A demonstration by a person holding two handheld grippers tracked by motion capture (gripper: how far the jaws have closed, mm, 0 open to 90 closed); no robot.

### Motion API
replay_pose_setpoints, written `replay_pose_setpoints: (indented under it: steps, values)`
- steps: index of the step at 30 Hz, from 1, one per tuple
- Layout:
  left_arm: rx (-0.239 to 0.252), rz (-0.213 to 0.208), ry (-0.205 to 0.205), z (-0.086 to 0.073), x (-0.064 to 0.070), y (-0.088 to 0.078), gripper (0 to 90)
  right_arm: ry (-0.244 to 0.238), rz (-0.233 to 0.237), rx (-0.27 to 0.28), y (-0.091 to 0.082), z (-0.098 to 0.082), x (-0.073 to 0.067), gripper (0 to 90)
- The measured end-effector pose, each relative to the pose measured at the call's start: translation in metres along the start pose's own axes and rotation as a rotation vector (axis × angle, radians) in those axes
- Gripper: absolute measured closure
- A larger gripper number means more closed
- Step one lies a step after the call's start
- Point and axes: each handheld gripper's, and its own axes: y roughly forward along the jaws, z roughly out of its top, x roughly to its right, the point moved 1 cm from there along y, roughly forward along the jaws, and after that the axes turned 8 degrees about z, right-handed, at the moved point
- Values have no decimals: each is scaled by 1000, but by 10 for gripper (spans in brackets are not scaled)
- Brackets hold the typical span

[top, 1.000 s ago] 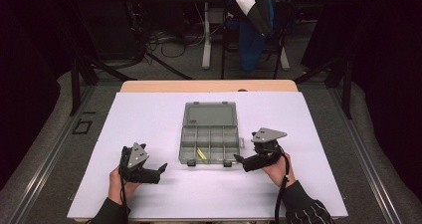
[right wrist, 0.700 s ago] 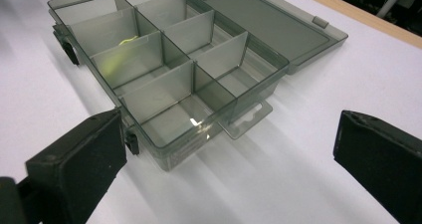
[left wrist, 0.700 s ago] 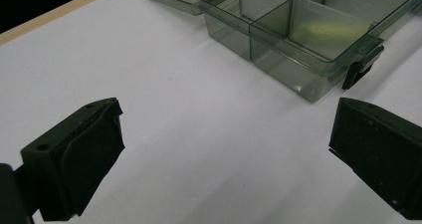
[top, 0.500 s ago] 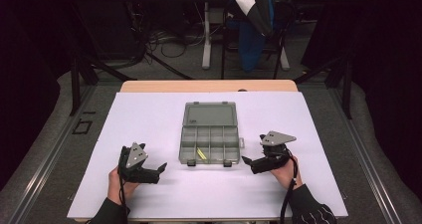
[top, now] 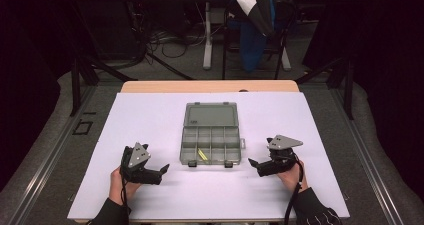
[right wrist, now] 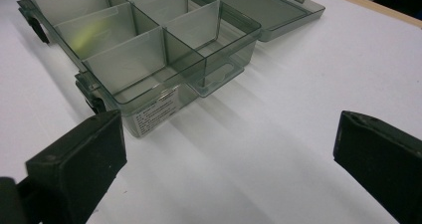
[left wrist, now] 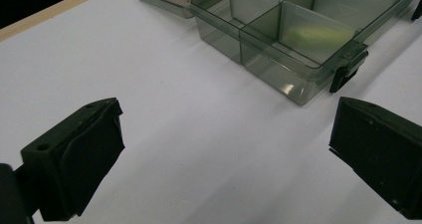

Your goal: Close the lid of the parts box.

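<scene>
A clear grey compartment box [top: 211, 133] lies in the middle of the white table, its lid [top: 210, 114] folded flat toward the far side. A small yellow item [top: 202, 154] lies in a near compartment; it is a blurred yellow patch [left wrist: 311, 33] in the left gripper view and a similar yellow patch [right wrist: 88, 32] in the right gripper view. My left gripper [top: 161, 170] rests open at the box's near left, nothing between its jaws. My right gripper [top: 253, 164] rests open at the box's near right, empty too. The box's near corner [left wrist: 303, 84] lies ahead of the left jaws, and the box's labelled side [right wrist: 158, 107] faces the right jaws.
The white table top [top: 150, 120] has a wooden strip [top: 210, 86] along its far edge. Beyond it stand a chair draped with blue and white cloth [top: 257, 25], a table leg [top: 207, 35] and floor cables [top: 165, 40]. Black latches [top: 227, 164] sit on the box's near wall.
My right gripper has drawn away from the box, moving right and a little nearer the person. The left gripper and the box have stayed in place.
</scene>
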Motion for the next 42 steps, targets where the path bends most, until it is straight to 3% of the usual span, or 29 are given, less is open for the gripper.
replay_pose_setpoints:
  steps: [15,19,22,29,42]
  values:
    - [8,-22,-2,21,3,2,3,14,-14,27,-1,-2,2,0]
    - [23,7,-1,28,2,2,3,10,-11,25,-1,-1,1,0]
    - [27,-5,5,36,1,3,3,13,-12,33,0,0,1,0]
    - [-2,-34,28,54,9,18,3,14,-6,36,2,3,-1,0]
    - [-27,-59,32,76,26,44,0,14,-4,30,4,2,0,0]
